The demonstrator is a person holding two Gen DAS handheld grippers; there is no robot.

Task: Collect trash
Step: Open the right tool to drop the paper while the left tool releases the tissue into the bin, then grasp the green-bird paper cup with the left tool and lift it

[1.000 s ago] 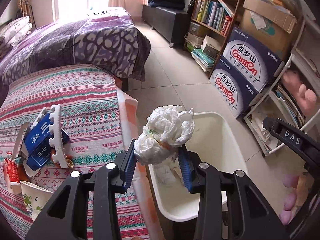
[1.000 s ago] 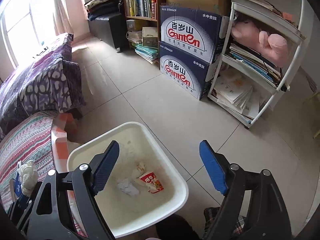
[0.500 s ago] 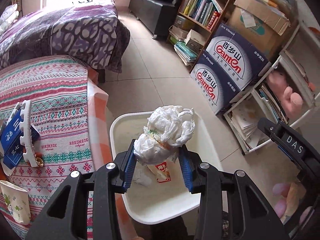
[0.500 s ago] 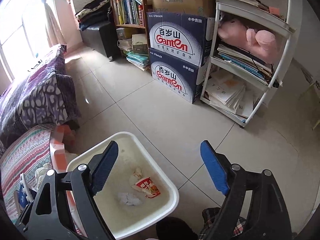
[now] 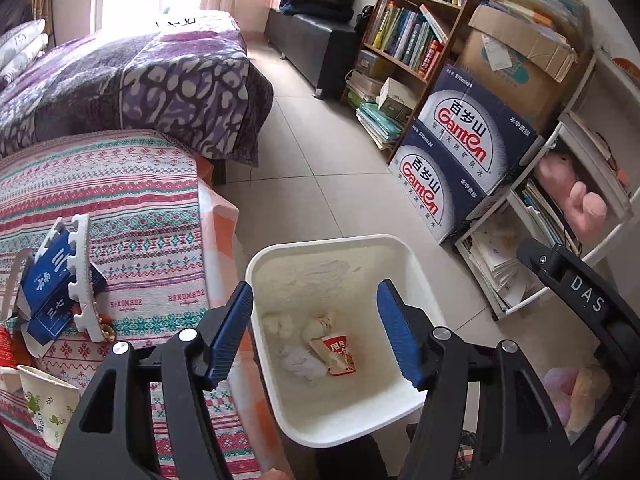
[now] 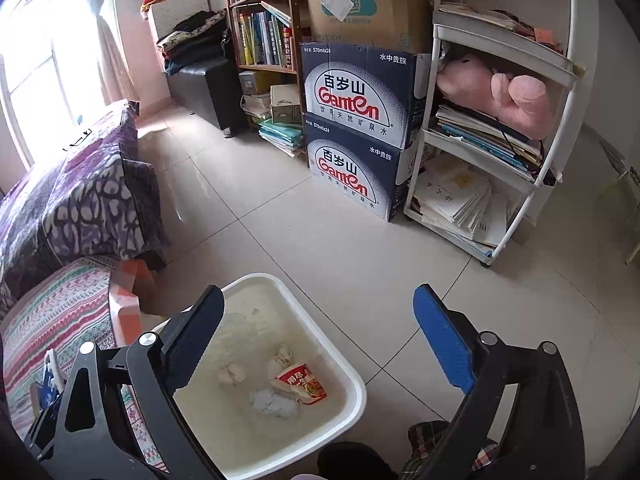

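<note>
Released from the left gripper [image 5: 316, 332], the crumpled tissue wad [image 5: 280, 322] that was clamped between the pads a second ago now lies inside the white bin [image 5: 416, 264]. Left jaws are opening, with nothing between them; the bin interior shows through the gap. Bin contents in the left wrist view: the wad at 9 o'clock, a red-printed paper cup [image 5: 338, 354] at centre, a flattened white tissue [image 5: 300, 360] at 7 o'clock of the cup, touching it. The right gripper [image 6: 316, 332] hangs over the bin's right rim; its jaws are opening, wide apart and empty. Remaining trash lies on the striped tablecloth [image 5: 140, 208] at 9 o'clock of the bin: a blue carton [image 5: 44, 292] against a white foam piece [image 5: 82, 276], and a frog-printed paper cup [image 5: 48, 408] at 8 o'clock.
</note>
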